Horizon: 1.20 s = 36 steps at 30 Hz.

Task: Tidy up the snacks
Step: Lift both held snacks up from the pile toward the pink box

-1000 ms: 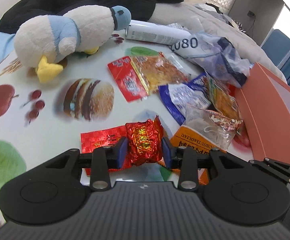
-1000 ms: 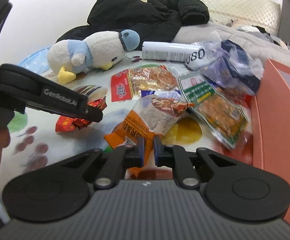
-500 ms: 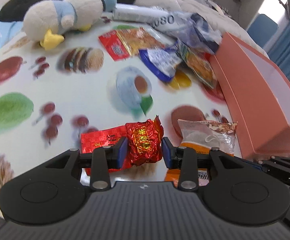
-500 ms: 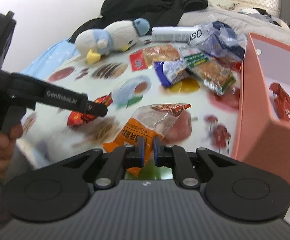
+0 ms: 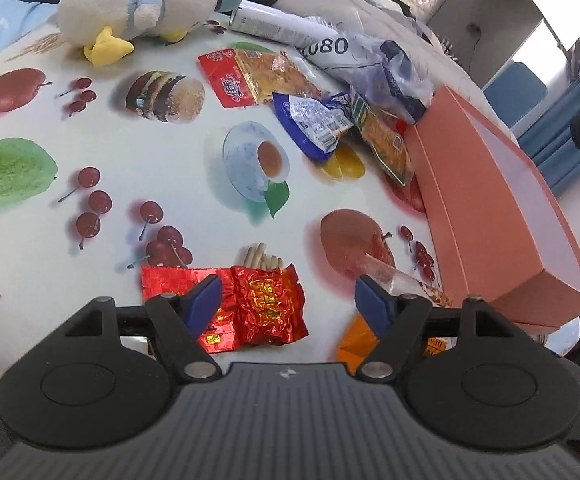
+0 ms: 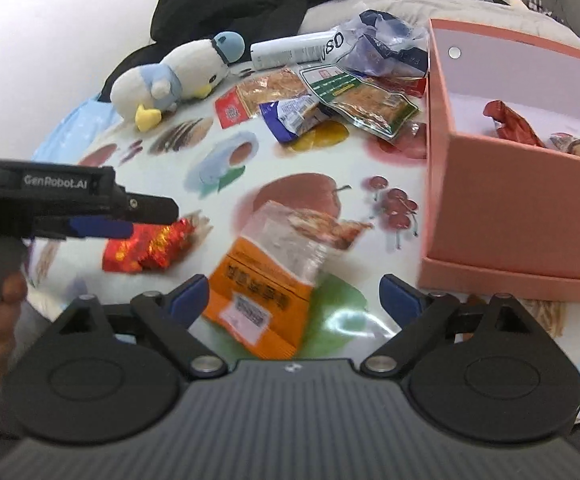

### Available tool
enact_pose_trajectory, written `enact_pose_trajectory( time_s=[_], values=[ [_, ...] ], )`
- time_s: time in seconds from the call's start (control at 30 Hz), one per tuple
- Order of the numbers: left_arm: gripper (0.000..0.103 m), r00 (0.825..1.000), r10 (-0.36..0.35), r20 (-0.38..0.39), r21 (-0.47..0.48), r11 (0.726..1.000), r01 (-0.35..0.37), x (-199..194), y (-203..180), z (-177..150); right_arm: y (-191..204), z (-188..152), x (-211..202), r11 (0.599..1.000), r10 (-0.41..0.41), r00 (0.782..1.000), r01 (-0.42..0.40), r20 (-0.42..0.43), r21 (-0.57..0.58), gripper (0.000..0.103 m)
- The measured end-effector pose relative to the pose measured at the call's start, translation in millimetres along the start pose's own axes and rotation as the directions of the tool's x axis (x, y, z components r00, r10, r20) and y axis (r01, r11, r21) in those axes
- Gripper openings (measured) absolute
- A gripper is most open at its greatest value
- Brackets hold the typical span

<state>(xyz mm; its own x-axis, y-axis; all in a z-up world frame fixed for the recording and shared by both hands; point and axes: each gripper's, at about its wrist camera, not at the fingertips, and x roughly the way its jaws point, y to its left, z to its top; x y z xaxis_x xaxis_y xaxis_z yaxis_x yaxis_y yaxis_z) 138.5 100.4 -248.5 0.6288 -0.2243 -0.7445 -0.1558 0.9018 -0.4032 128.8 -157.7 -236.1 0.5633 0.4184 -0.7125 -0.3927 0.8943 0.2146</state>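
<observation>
**Both claws open, two snacks set down short of the box**

My left claw (image 5: 288, 298) stands open. Its jaws have just been spreading, and the red foil packet (image 5: 250, 304) lies flat on the worktop (image 5: 170, 184) between them, nearer the left finger (image 5: 204, 300) and no longer pinched. My right claw (image 6: 294, 294) is likewise wide open, its jaws having just parted; the orange bag (image 6: 268, 284) with the clear top rests on the worktop between them, tilted, free of both fingers.

Both items sit at the near edge of the worktop, beside the pink box (image 6: 510, 208) — not in it. I judge they were put here as a staging spot close to the box, where a cleaner grip can be taken. The box already holds a red wrapper (image 6: 510, 122) and another packet.

Further snacks — a blue packet (image 5: 310, 120), a red-and-clear packet (image 5: 258, 76) and others — remain heaped at the far side near the plush penguin (image 5: 142, 4). Sorting is partly done.
</observation>
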Motion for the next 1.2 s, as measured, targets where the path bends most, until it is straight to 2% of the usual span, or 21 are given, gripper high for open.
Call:
enact_pose_trajectory(
  time_s=[0.13, 0.27, 0.4, 0.6, 0.67, 0.7, 0.73, 0.77, 0.87, 0.97, 1.07, 1.17, 1.2],
  values=[
    [0.076, 1.000, -0.016, 0.010, -0.058, 0.998, 0.016, 2.6, 7.1, -1.0, 9.9, 6.0, 13.4, 0.997, -0.022, 1.000, 0.023, -0.011, 0.073, 0.093],
    [0.076, 1.000, -0.010, 0.022, -0.083, 0.996, 0.011, 1.7, 10.7, -3.2, 12.9, 6.3, 30.0, 0.976, -0.114, 0.993, 0.118, -0.034, 0.181, 0.093],
    [0.074, 1.000, -0.007, 0.022, -0.095, 0.995, 0.009, 2.7, 14.1, -6.9, 11.0, 10.4, 35.3, 0.957, -0.123, 0.992, 0.125, -0.022, 0.260, 0.093],
    [0.072, 1.000, 0.015, 0.005, -0.097, 0.995, -0.014, 8.2, 15.8, -9.7, 16.0, 14.0, 52.4, 0.956, -0.159, 0.986, 0.167, -0.054, 0.242, 0.093],
    [0.072, 1.000, 0.017, 0.001, -0.092, 0.996, -0.017, 9.0, 14.4, -10.0, 20.1, 13.4, 54.7, 0.968, -0.170, 0.983, 0.178, -0.062, 0.177, 0.093],
    [0.072, 1.000, 0.017, 0.002, -0.089, 0.996, -0.017, 9.2, 13.4, -10.5, 21.4, 12.8, 54.5, 0.972, -0.178, 0.982, 0.185, -0.062, 0.147, 0.090],
    [0.072, 1.000, 0.018, 0.001, -0.084, 0.996, -0.018, 9.7, 12.3, -10.8, 21.1, 12.2, 53.8, 0.975, -0.174, 0.983, 0.180, -0.060, 0.131, 0.081],
    [0.072, 1.000, 0.021, 0.000, -0.077, 0.997, -0.021, 10.8, 10.8, -11.2, 19.3, 11.7, 52.6, 0.976, -0.171, 0.984, 0.177, -0.058, 0.126, 0.078],
    [0.072, 0.997, 0.079, -0.003, -0.022, 0.997, -0.079, 14.8, 1.2, -12.1, 15.9, 10.6, 49.6, 0.981, -0.155, 0.986, 0.160, -0.054, 0.105, 0.072],
    [0.072, 0.997, 0.081, -0.002, 0.003, 0.997, -0.081, 19.2, -4.7, -12.9, 15.8, 9.1, 46.8, 0.988, -0.135, 0.990, 0.138, -0.050, 0.062, 0.065],
    [0.072, 0.994, 0.114, 0.002, 0.047, 0.992, -0.113, 26.1, -12.8, -14.6, 13.5, 6.3, 42.1, 0.993, -0.114, 0.992, 0.115, -0.047, 0.033, 0.059],
    [0.064, 0.988, 0.155, 0.013, 0.084, 0.984, -0.155, 31.1, -20.2, -16.3, 11.0, 5.0, 37.7, 0.995, -0.093, 0.994, 0.094, -0.048, 0.017, 0.057],
    [0.058, 0.986, 0.167, 0.017, 0.096, 0.981, -0.168, 32.7, -22.1, -16.8, 10.4, 4.5, 36.0, 0.996, -0.086, 0.995, 0.086, -0.049, 0.011, 0.057]
  ],
)
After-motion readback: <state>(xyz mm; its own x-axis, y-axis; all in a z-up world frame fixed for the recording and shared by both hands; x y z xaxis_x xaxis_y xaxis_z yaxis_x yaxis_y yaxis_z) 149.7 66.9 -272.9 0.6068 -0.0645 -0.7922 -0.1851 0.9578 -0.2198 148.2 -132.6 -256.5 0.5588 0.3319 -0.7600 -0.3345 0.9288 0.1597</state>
